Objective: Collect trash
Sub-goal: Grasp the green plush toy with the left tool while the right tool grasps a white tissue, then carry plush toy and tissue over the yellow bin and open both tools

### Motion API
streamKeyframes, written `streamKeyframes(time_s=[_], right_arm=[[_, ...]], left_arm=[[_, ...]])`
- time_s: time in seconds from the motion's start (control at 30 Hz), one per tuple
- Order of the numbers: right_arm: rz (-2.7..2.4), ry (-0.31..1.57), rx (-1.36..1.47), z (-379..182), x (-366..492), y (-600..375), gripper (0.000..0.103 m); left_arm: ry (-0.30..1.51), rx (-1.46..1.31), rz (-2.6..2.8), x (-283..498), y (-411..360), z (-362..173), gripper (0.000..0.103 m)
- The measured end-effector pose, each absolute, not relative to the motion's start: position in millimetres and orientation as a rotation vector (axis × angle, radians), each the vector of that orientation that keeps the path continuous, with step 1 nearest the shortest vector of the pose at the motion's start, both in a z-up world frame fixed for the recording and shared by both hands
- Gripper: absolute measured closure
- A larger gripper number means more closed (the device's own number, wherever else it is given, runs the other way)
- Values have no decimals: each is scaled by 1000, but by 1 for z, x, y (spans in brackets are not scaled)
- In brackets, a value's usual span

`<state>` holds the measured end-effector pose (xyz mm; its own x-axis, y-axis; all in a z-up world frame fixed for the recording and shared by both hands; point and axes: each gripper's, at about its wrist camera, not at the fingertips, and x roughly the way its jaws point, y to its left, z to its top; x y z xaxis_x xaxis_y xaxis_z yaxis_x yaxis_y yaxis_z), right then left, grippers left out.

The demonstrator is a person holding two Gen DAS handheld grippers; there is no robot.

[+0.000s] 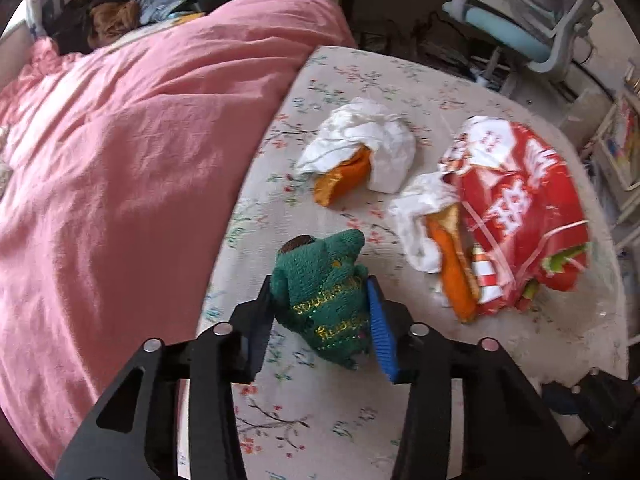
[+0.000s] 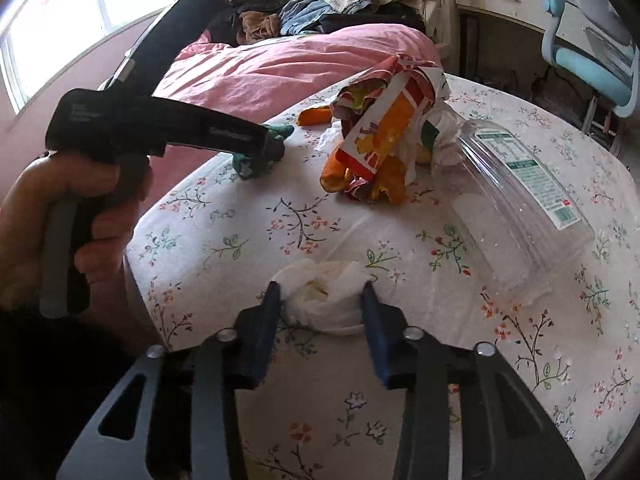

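Trash is scattered over a bed (image 2: 224, 236) with a flowery sheet, biggest being the red snack bag (image 1: 516, 208) and clear plastic tub (image 2: 520, 208), both lying well ahead. Left hand-held gripper (image 1: 320, 308) is clamped on a green knitted thing (image 1: 324, 296), right hand-held gripper (image 2: 320, 300) is clamped on a tissue wad (image 2: 324, 296), squarely between each set of fingers.

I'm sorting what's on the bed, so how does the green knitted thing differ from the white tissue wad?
The green knitted thing is dark, woolly and has gold lettering; the tissue wad is white, plain and crumpled. The knitted thing sits in the left gripper, the wad in the right gripper. Both lie on the flowered sheet, squeezed between pads.
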<state>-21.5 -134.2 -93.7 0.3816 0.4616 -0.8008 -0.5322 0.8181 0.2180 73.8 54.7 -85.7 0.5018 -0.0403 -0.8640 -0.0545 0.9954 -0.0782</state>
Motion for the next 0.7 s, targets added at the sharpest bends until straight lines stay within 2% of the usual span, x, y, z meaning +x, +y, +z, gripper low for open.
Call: streamKeyframes(time_s=[0.13, 0.7], right_arm=[[631, 980, -69, -90, -25, -140, 70], [620, 986, -30, -92, -21, -146, 70]], left_arm=[[1011, -144, -13, 64, 58, -75, 62], [982, -226, -3, 57, 70, -66, 62]])
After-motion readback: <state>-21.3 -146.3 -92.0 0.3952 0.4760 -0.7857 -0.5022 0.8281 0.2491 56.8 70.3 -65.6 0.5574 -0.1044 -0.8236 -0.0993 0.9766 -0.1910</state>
